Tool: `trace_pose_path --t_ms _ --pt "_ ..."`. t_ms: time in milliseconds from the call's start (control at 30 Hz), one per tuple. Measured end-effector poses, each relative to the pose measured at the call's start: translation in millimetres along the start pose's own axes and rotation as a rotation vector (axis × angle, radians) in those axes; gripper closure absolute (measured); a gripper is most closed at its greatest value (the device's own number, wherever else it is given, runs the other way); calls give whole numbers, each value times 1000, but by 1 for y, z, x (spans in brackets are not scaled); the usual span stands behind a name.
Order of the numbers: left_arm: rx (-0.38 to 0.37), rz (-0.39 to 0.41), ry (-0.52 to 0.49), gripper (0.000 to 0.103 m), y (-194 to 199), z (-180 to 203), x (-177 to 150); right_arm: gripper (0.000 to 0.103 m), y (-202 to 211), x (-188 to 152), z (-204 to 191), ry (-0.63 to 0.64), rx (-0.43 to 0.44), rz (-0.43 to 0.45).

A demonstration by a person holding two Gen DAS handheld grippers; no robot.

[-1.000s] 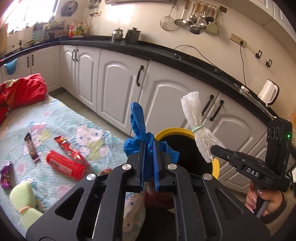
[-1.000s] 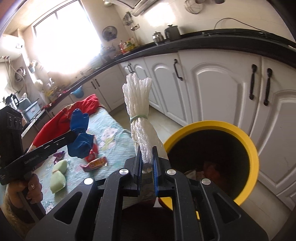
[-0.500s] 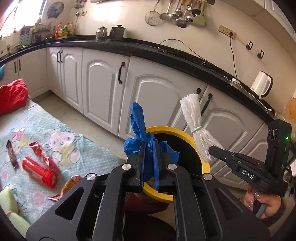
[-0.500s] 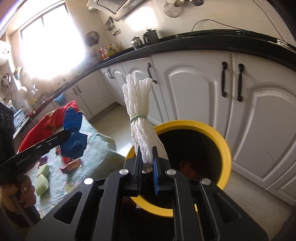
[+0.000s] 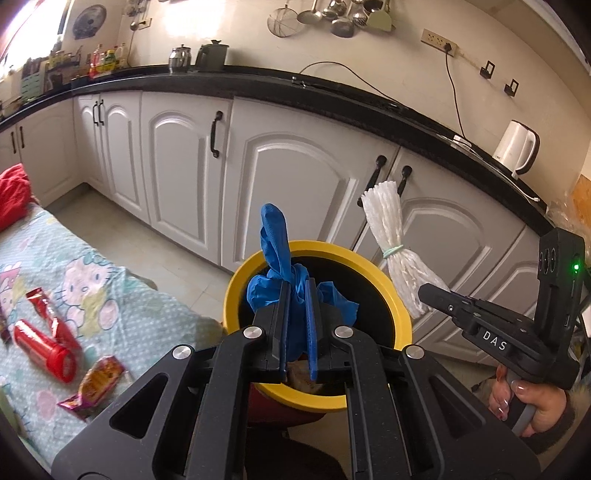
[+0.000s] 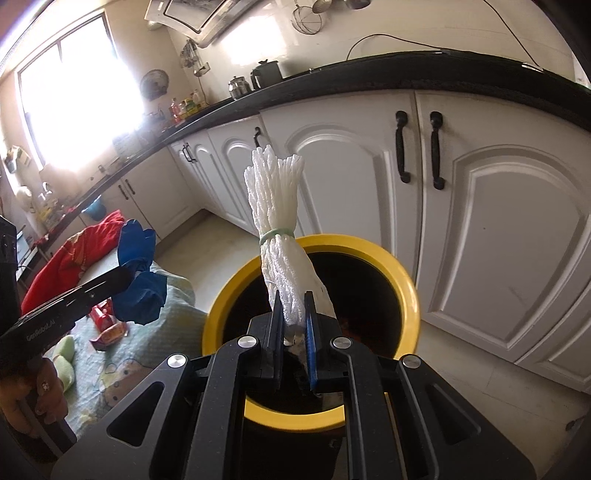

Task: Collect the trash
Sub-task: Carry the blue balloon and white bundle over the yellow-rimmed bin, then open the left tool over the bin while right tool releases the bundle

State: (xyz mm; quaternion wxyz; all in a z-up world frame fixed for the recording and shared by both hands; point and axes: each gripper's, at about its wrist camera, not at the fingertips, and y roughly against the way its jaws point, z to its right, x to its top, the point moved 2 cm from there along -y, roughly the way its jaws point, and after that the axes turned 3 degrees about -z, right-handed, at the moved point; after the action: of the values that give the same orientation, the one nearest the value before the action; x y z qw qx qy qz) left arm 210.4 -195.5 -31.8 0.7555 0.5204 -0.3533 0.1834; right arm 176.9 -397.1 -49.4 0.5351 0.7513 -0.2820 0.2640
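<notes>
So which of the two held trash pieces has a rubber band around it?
The white foam net in the right tongs, cinched by a green band; the blue glove in the left tongs has none.

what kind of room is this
A home kitchen, most likely: a black countertop over white cabinets, cooking utensils hung on the wall, and an electric kettle plugged in. A yellow-rimmed bin stands on the floor.

glove [image 5: 275, 236]: thin blue rubber, matt
net bundle [image 6: 277, 206]: white foam mesh
bin rim [image 6: 406, 288]: smooth yellow plastic
fingers [image 5: 309, 314]: matt black plastic
</notes>
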Motion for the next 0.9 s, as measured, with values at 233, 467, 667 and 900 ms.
trace_pose_path --t_ms 233,467,667,900 --pt "-14 -23 -23 99 -22 9 -2 93 -13 -8 14 -37 -30 -32" --pt "-24 -57 -29 99 -45 12 -6 93 -24 -12 24 -64 -44 -53" --pt "-35 -79 -27 98 -59 12 -11 90 -32 -16 27 -85 -54 -67" --pt "-16 -82 -7 60 -63 4 -14 62 -31 -18 37 -118 -73 -56"
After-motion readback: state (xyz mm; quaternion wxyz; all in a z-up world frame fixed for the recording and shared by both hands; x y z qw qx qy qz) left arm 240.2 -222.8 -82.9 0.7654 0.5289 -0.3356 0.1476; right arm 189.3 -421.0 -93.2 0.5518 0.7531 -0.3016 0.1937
